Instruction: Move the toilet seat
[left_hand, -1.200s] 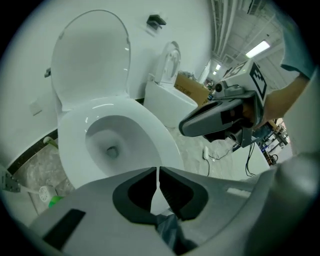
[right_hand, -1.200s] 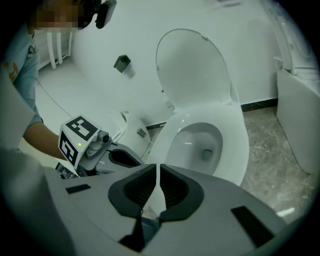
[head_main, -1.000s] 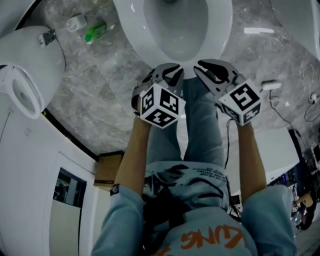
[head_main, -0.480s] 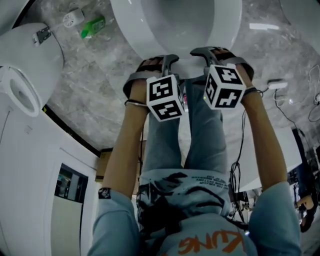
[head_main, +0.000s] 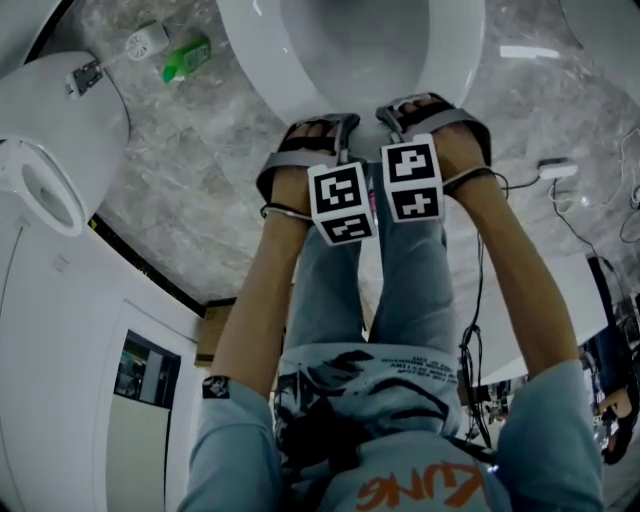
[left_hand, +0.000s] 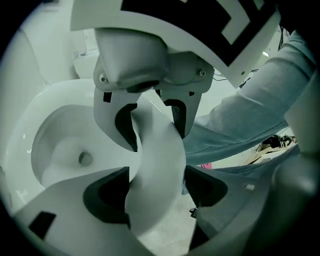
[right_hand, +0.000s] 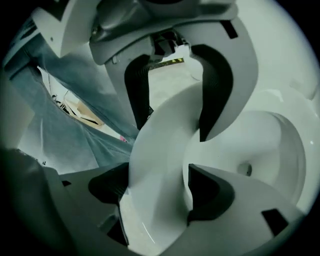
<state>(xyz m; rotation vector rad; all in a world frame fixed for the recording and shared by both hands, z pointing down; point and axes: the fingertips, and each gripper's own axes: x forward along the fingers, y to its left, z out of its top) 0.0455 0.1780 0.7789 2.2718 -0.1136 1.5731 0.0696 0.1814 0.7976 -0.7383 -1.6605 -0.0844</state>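
The white toilet seat (head_main: 300, 85) rings the bowl at the top of the head view. Both grippers sit side by side at its front edge. My left gripper (head_main: 318, 128) has its jaws opening wide, and the seat's front band (left_hand: 157, 150) runs between them close to the dark pads (left_hand: 107, 200); I see no squeeze on it. My right gripper (head_main: 405, 108) has its jaws closing, with the same band (right_hand: 165, 145) between them, near the pads (right_hand: 207, 195) but not visibly pinched. The bowl's drain (left_hand: 85, 159) shows beyond the seat.
A second white toilet (head_main: 50, 150) stands at the left. A green bottle (head_main: 185, 55) and a small white object (head_main: 145, 38) lie on the marble floor (head_main: 190, 190). A white plug block with cables (head_main: 555, 168) lies right. The person's jeans-clad legs (head_main: 400, 290) are below the grippers.
Both grippers moved forward onto the seat's front edge and drew closer together. Their jaws went from nearly shut to wide, now straddling the seat.
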